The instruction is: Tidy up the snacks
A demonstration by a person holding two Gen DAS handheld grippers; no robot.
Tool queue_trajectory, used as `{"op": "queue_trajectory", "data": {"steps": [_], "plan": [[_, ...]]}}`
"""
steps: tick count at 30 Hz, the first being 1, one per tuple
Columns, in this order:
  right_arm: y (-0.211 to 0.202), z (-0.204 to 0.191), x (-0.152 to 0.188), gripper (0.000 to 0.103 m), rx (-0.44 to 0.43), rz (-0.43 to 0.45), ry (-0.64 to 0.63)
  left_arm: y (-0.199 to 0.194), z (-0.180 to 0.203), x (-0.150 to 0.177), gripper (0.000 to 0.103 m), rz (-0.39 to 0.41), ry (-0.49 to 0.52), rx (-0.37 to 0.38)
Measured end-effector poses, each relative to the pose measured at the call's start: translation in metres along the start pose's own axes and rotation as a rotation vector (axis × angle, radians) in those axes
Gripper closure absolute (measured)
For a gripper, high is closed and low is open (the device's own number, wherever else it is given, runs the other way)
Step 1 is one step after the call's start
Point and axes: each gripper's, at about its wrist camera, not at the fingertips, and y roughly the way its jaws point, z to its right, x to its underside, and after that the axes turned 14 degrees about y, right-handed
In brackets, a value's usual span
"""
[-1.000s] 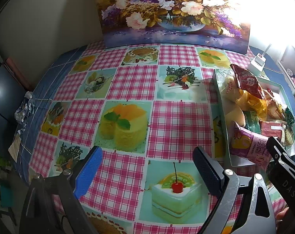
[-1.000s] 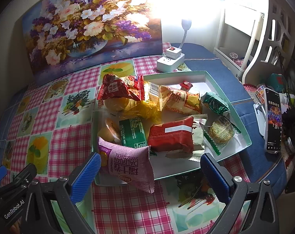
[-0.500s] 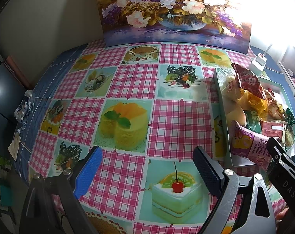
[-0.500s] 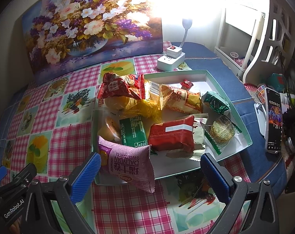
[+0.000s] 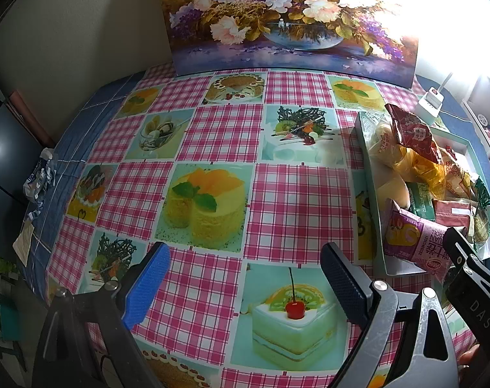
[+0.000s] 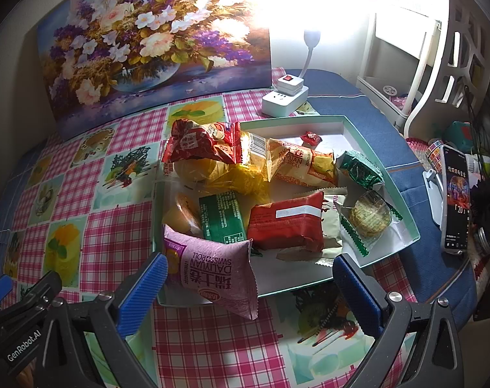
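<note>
A pale green tray [image 6: 367,135] holds several snack packs. A pink Swiss-roll pack [image 6: 212,271] hangs over its near edge. Behind it lie a green pack [image 6: 223,218], a red pack [image 6: 287,220], a round biscuit in clear wrap [image 6: 369,216], an orange Swiss-roll pack [image 6: 304,165] and a dark red bag [image 6: 201,142]. My right gripper [image 6: 248,287] is open and empty, just in front of the tray, with the pink pack between its fingers' line. My left gripper [image 5: 245,278] is open and empty over bare tablecloth, left of the tray [image 5: 364,148].
A flower painting [image 6: 154,48] leans on the wall at the back. A white power strip [image 6: 285,98] sits behind the tray. A phone on a stand [image 6: 455,200] is at the right table edge. A white shelf [image 6: 416,64] stands far right. The checked tablecloth [image 5: 219,168] spreads left.
Both grippers have barely moved; the left view has shifted very slightly. Nothing was taken or let go.
</note>
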Motion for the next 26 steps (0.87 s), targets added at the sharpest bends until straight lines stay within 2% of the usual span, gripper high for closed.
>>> {"op": "queue_trajectory", "data": {"steps": [26], "plan": [[0.0004,-0.0009,0.0003,0.0,0.001,-0.001,0.0,-0.0029,0.0016,0.0004,0.009,0.018,-0.014,-0.003]]}}
